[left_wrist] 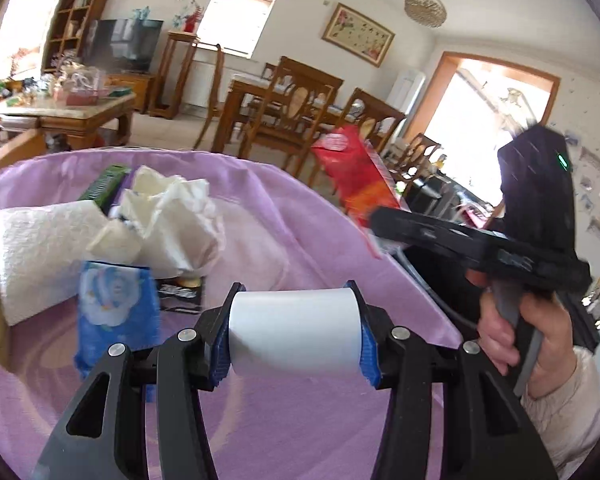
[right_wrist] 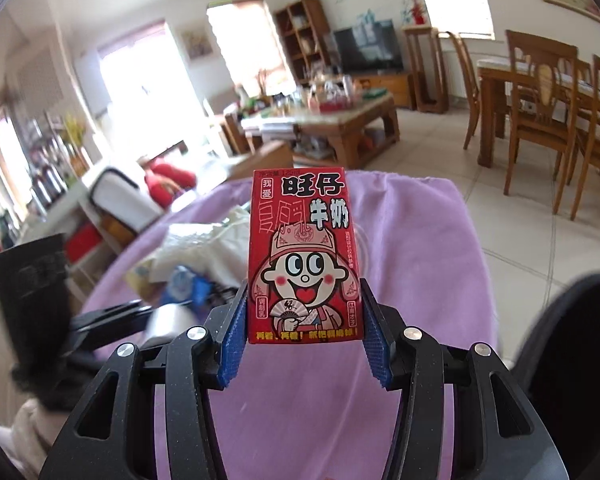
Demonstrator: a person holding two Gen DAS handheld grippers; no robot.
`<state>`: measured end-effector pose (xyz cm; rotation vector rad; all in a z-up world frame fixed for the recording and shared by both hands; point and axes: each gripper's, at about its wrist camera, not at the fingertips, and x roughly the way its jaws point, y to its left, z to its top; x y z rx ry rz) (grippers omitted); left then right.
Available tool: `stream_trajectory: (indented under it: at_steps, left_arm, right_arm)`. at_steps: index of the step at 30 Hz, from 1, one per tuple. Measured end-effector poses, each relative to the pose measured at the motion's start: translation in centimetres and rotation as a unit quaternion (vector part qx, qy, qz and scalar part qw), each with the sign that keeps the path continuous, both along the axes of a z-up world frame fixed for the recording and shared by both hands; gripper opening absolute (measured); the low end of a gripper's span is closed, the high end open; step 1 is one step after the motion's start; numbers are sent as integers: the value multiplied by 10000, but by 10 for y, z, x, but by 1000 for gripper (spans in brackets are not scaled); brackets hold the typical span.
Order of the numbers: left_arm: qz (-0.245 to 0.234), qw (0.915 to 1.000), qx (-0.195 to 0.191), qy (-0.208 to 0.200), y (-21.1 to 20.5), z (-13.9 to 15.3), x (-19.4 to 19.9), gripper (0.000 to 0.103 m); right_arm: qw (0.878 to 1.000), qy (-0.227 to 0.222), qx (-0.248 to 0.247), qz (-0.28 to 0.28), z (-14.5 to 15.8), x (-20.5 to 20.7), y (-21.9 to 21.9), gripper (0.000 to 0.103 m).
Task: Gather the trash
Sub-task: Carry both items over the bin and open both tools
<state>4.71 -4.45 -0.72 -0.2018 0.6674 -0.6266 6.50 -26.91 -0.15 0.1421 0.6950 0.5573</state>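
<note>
My left gripper [left_wrist: 294, 334] is shut on a white cylinder-shaped cup [left_wrist: 294, 330], held sideways above the purple cloth [left_wrist: 300, 420]. My right gripper [right_wrist: 304, 344] is shut on a red milk carton [right_wrist: 302, 256] with a cartoon face, held upright above the cloth [right_wrist: 412, 248]. In the left wrist view the carton [left_wrist: 354, 174] shows at the right, blurred, with the right gripper [left_wrist: 384, 220] behind it. Crumpled white paper towels [left_wrist: 112, 224], a blue packet [left_wrist: 116, 308], a green box [left_wrist: 106, 186] and a black wrapper [left_wrist: 180, 292] lie on the cloth at the left.
A wooden coffee table [left_wrist: 60, 112] loaded with items stands behind the cloth. A dining table with wooden chairs [left_wrist: 292, 116] is further back. A dark rounded object [right_wrist: 580, 340] sits at the right edge of the right wrist view. Tiled floor [right_wrist: 520, 232] lies to the right.
</note>
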Motion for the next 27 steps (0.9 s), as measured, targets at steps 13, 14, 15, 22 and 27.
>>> stream_trajectory:
  at_steps: [13,14,15,22,27]
  left_arm:
    - [-1231,9923,99,-48,-122,34,-10,49]
    - [-1325,9911,131,-55,-138,35,-8,49]
    - [-1388,9901,177,-85,-152,36,-7,49]
    - [-1606,9861,421,19,-230,22,4,49]
    - [-1521,9861,635,193,-262,7,17,49]
  right_arm:
    - [9888,-71,258,-1470,-2,-83,-180,50]
    - [9875,-61,246,-1557,-4,-87,-189,50]
    - [9857,-39,233,-1666,-8,-91,-201,50]
    - [9781,102,169,-2074,-35,-111,-247,50]
    - [9747,199,81,-2227,-53,-118,-261,50]
